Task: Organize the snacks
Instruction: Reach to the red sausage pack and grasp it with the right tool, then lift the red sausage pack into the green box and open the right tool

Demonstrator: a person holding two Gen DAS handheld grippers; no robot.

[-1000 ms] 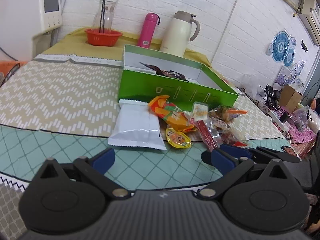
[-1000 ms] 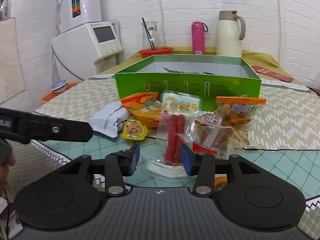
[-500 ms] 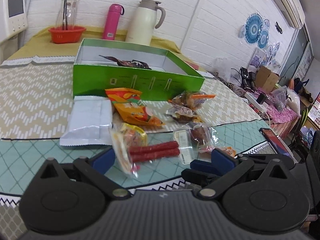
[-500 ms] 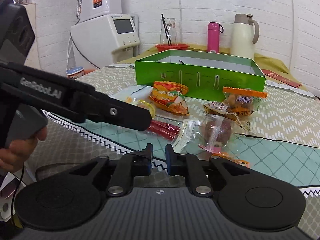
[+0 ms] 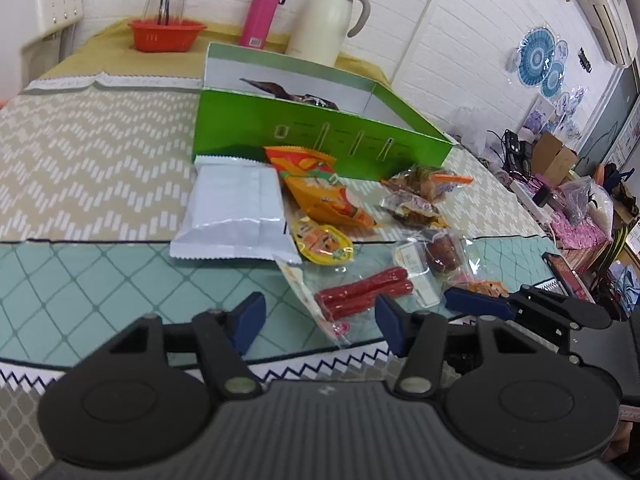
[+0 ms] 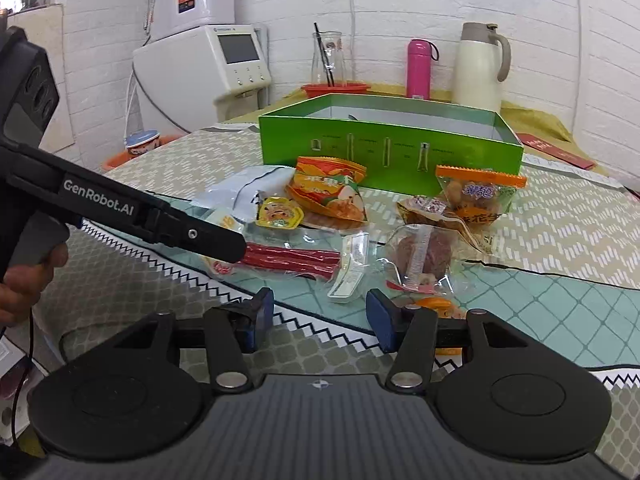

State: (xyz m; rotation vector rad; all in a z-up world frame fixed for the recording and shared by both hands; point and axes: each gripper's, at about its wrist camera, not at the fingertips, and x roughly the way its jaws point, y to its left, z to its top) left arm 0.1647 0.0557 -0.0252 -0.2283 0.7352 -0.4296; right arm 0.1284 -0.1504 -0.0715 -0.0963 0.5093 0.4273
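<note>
A green box (image 5: 320, 136) (image 6: 388, 148) stands open on the table with a dark snack inside (image 5: 288, 94). In front of it lie loose snacks: a white packet (image 5: 236, 212), an orange bag (image 5: 324, 196) (image 6: 328, 192), a yellow jelly cup (image 5: 322, 242) (image 6: 280, 212), a red sausage pack (image 5: 364, 292) (image 6: 292, 258), a brown ball snack (image 6: 420, 256) and a peanut bag (image 6: 480, 192). My left gripper (image 5: 320, 320) is open, just short of the sausage pack. My right gripper (image 6: 318, 320) is open and empty at the table's front edge.
A red basket (image 5: 166, 34), a pink bottle (image 5: 260, 14) and a cream thermos jug (image 5: 328, 20) stand behind the box. A white appliance (image 6: 208, 64) is at the back left. Cluttered shelves (image 5: 560, 184) lie to the right.
My right gripper has opened from nearly shut and drawn back a little. My left gripper has moved in over the sausage pack's near end.
</note>
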